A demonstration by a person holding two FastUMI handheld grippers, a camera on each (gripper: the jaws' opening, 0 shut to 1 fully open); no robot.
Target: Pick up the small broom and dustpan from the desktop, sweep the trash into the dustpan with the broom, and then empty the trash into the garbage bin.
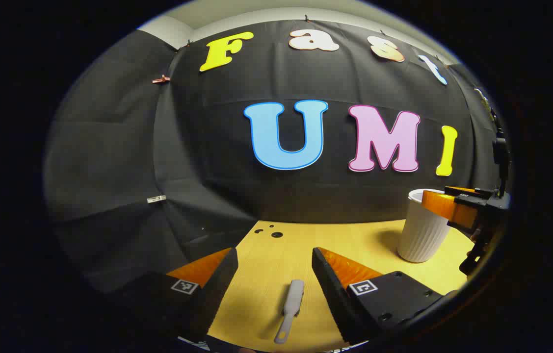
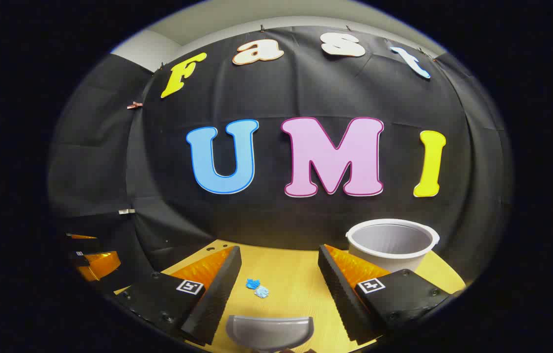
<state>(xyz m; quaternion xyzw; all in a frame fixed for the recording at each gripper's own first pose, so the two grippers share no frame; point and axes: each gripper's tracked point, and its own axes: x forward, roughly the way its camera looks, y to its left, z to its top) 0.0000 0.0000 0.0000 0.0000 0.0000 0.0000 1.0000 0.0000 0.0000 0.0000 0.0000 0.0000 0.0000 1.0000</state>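
The yellow wood-grain desktop (image 1: 276,264) is the biggest thing here, reaching back to the black cloth wall; in the left gripper view a few small dark round holes (image 1: 270,231) sit near its far edge.

Next in size is the white ribbed plastic garbage bin (image 1: 423,228), standing upright on the right part of the desktop in the left gripper view. In the right gripper view the same bin (image 2: 392,242) shows its open mouth just behind that gripper's right-hand finger.

The left gripper (image 1: 275,264) hangs over the desktop with its jaws spread wide and nothing between them. The right gripper (image 2: 279,267) is likewise spread wide and holds nothing. In the left gripper view the right gripper (image 1: 467,208) also appears at the far right edge, in front of the bin's rim.

The grey plastic dustpan (image 2: 270,332) lies on the desktop at the bottom of the right gripper view, between and below that gripper's fingers, its open side towards the far wall.

The small pale grey broom (image 1: 291,310) lies flat on the desktop between the left gripper's fingers, touching neither, handle end nearest the camera.

Smallest are the blue and pale crumpled scraps of trash (image 2: 256,288), lying close together on the desktop just beyond the dustpan
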